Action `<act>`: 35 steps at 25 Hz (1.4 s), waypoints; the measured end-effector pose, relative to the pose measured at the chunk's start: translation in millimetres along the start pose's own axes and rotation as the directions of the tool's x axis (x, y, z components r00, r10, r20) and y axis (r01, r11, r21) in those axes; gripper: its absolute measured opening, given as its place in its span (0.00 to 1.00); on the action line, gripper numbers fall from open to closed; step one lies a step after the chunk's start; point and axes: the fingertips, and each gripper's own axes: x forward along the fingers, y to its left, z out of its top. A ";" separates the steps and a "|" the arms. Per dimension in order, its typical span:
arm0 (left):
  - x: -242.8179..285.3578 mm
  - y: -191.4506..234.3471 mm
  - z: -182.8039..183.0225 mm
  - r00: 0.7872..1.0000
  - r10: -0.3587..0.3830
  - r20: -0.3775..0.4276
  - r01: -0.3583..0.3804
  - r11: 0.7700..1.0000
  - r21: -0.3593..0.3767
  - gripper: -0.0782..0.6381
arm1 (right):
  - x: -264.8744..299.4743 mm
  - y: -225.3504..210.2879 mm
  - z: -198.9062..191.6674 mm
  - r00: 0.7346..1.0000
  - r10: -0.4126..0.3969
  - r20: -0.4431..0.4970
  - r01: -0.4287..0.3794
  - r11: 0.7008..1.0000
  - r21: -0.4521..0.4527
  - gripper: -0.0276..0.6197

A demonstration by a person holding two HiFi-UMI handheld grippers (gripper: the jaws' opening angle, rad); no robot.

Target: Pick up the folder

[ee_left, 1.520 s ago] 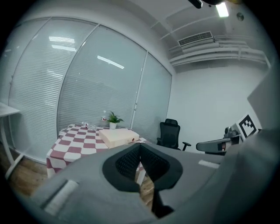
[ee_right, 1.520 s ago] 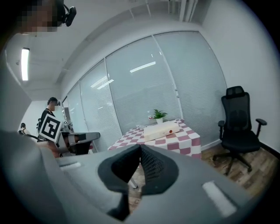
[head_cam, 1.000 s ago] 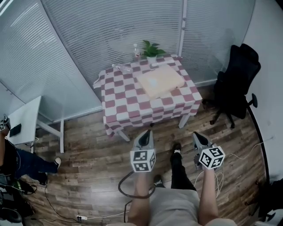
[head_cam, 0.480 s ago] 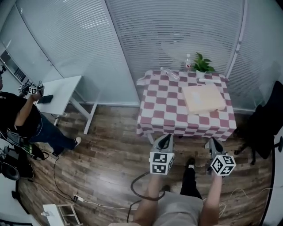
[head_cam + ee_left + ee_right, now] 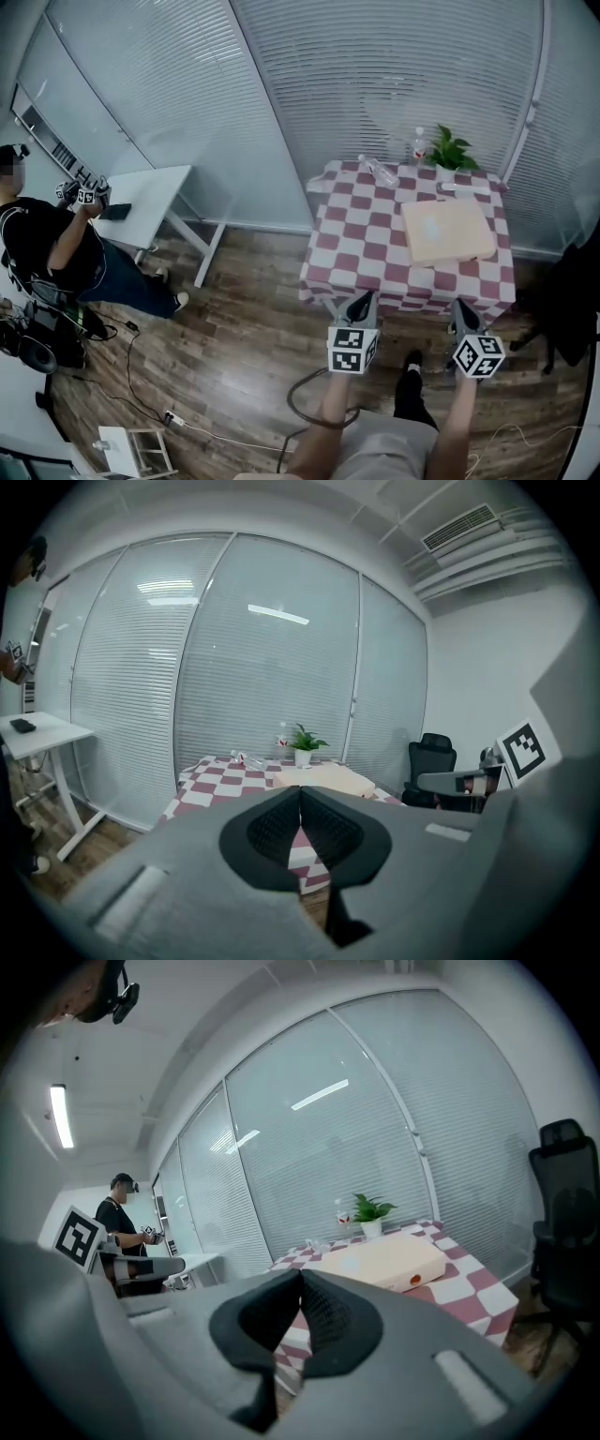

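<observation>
A flat beige folder (image 5: 446, 231) (image 5: 323, 777) (image 5: 380, 1262) lies on the right half of a table with a red-and-white checked cloth (image 5: 356, 234). My left gripper (image 5: 362, 302) hangs shut and empty just short of the table's near edge, left of centre. To its right, my right gripper (image 5: 462, 313) is also shut with nothing in it, at the same edge. In both gripper views the black pads meet with no gap, and the folder lies well beyond them.
A potted plant (image 5: 454, 150), a small bottle (image 5: 418, 145) and a clear bottle lying down (image 5: 379, 170) sit at the table's far side. A black office chair (image 5: 577, 309) stands at the right. A person (image 5: 56, 248) stands by a white desk (image 5: 141, 202) at the left. Cables (image 5: 309, 412) run over the wooden floor.
The head view has swung left, bringing the person and white desk into view. Both grippers have come closer to the table's near edge; both stay shut.
</observation>
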 end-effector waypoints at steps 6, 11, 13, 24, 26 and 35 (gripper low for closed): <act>35.1 -4.3 18.2 1.000 0.003 0.001 -0.003 1.000 0.011 0.12 | 27.2 -40.7 36.3 0.999 -0.027 0.043 0.026 1.000 0.018 0.05; 60.3 14.7 24.4 0.997 0.071 0.005 -0.070 0.997 -0.037 0.12 | 62.1 -52.0 46.7 1.000 0.014 0.017 -0.014 1.000 -0.008 0.05; 71.3 19.4 27.3 0.996 0.093 0.003 -0.093 0.994 -0.049 0.12 | 77.7 -55.4 54.5 0.999 0.038 0.004 -0.038 0.999 -0.026 0.05; 127.8 34.7 45.2 0.976 0.217 0.009 -0.215 0.972 -0.091 0.12 | 153.8 -92.1 88.9 0.989 0.140 -0.040 -0.142 0.988 -0.061 0.05; 135.6 38.1 44.7 0.972 0.236 0.003 -0.235 0.967 -0.096 0.12 | 165.1 -95.8 91.1 0.986 0.160 -0.053 -0.164 0.984 -0.068 0.05; 172.0 40.0 58.5 0.947 0.322 0.013 -0.317 0.939 -0.136 0.12 | 195.4 -114.1 115.8 0.974 0.222 -0.043 -0.225 0.971 -0.086 0.05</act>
